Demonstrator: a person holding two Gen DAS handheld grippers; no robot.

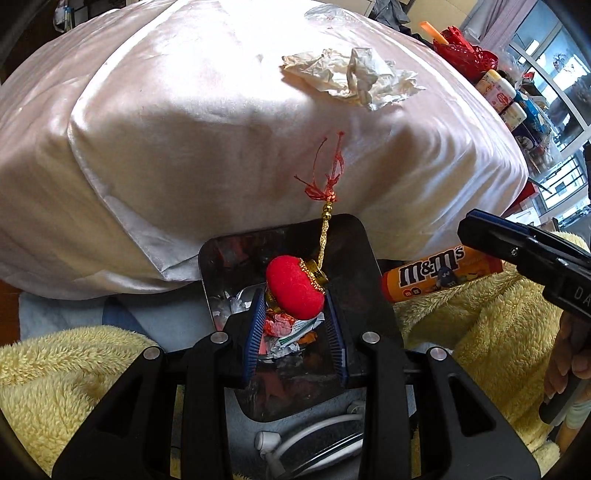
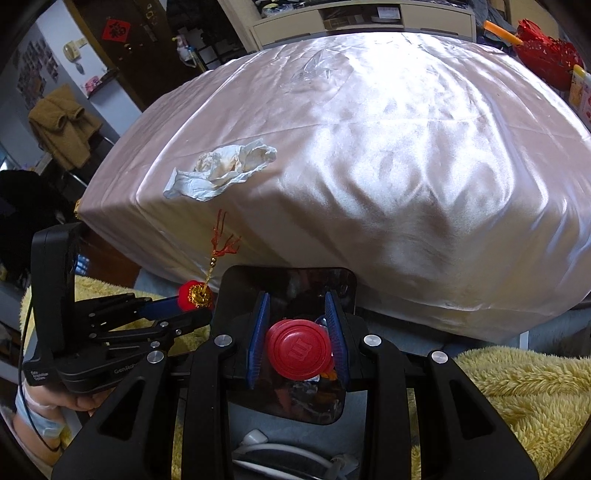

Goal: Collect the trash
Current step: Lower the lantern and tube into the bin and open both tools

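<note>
My left gripper (image 1: 295,306) is shut on a red velvet lantern ornament (image 1: 295,293) with a gold cord and red tassel (image 1: 328,177), held over a shiny black bin (image 1: 214,266) with crumpled wrappers (image 1: 291,332) inside. My right gripper (image 2: 298,334) is shut on an orange M&M's tube (image 1: 439,275); its red cap (image 2: 298,347) faces the right wrist camera, above the same bin (image 2: 236,291). A crumpled tissue (image 1: 351,75) lies on the pink satin pillow (image 1: 184,147); it also shows in the right wrist view (image 2: 221,171).
Yellow fleece blanket (image 1: 480,325) lies around the bin. White cable and charger (image 1: 303,439) sit under the bin's near edge. Red paper decorations and bottles (image 1: 495,85) crowd the far right. A cabinet (image 2: 362,18) stands behind the pillow.
</note>
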